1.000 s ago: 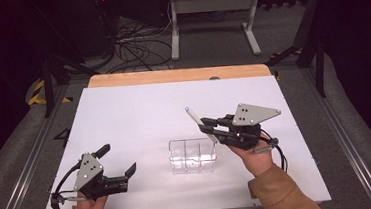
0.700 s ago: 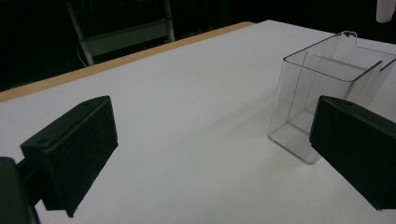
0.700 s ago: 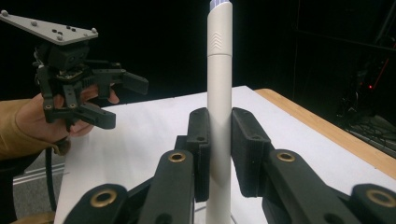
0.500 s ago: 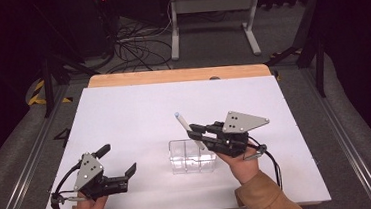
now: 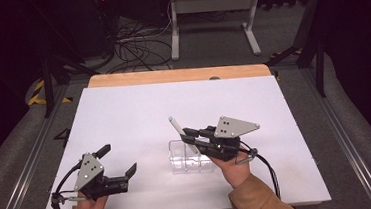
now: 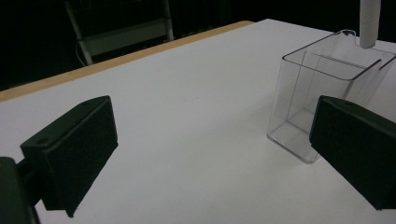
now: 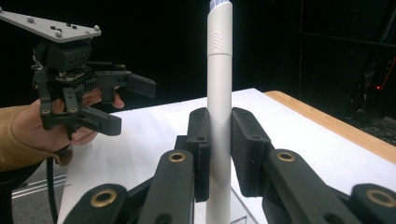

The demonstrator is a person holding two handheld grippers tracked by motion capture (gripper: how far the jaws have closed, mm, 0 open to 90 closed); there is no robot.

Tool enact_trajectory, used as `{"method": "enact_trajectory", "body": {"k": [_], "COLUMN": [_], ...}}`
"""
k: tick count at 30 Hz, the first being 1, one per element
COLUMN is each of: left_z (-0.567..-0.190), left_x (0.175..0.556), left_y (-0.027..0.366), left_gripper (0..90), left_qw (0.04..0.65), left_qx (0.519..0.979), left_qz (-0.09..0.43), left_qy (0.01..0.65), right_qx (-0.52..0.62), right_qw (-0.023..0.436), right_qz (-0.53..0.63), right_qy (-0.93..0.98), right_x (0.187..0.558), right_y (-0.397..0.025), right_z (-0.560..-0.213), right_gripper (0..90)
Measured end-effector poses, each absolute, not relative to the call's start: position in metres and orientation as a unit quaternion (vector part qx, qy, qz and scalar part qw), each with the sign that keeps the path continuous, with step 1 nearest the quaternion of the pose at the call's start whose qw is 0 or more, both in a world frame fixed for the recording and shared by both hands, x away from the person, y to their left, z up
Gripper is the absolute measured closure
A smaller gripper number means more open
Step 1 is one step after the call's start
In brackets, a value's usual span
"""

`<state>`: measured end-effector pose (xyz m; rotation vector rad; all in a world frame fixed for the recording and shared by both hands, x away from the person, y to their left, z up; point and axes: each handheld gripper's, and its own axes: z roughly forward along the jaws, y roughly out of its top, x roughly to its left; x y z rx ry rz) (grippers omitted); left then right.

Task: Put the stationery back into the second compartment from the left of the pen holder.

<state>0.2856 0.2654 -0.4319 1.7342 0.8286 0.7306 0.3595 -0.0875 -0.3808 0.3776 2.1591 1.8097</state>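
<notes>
A clear plastic box (image 5: 191, 156) with open top stands on the white table (image 5: 139, 118) near the front middle. My right gripper (image 5: 190, 136) hangs just over the box's right part, shut on a white pen (image 5: 178, 127) that slants up and to the left. In the right gripper view the pen (image 7: 219, 93) stands upright between the pads (image 7: 246, 140). My left gripper (image 5: 118, 162) rests open at the front left, apart from the box. The left gripper view has the box (image 6: 322, 93) ahead at the right, with the pen's lower end (image 6: 369, 23) above its rim.
A wooden strip (image 5: 176, 75) edges the table's far side. Beyond it are cables (image 5: 133, 43) on the floor and a grey metal stand (image 5: 211, 12). Bare white tabletop spreads behind and to the left of the box.
My right gripper has carried the pen leftward and toward the front, from right of the box to over it. The left gripper has stayed put.
</notes>
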Motion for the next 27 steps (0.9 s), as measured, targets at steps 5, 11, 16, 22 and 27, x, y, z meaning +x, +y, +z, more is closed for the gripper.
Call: {"method": "enact_trajectory", "body": {"k": [5,11,16,22,27], "left_z": [-0.432,-0.432,-0.432,-0.432,-0.432], "left_x": [0.286,0.286,0.286,0.286,0.286], "left_y": [0.266,0.266,0.266,0.266,0.266], "left_gripper": [1.7,1.7,1.7,1.7,1.7], "left_qw": [0.517,0.517,0.517,0.518,0.518], "left_qx": [0.721,0.722,0.722,0.722,0.722], "left_qz": [0.304,0.303,0.303,0.303,0.303], "left_qy": [0.346,0.346,0.345,0.346,0.345], "right_qx": [0.135,0.146,0.152,0.158,0.163], "right_qw": [0.15,0.145,0.143,0.14,0.139], "right_qz": [0.629,0.627,0.617,0.611,0.606], "right_qy": [0.751,0.752,0.759,0.763,0.766], "right_x": [0.359,0.359,0.359,0.359,0.358], "right_y": [-0.087,-0.088,-0.087,-0.085,-0.086], "right_z": [-0.382,-0.389,-0.396,-0.403,-0.407], "right_gripper": [78.5,78.5,78.4,78.3,78.2]}}
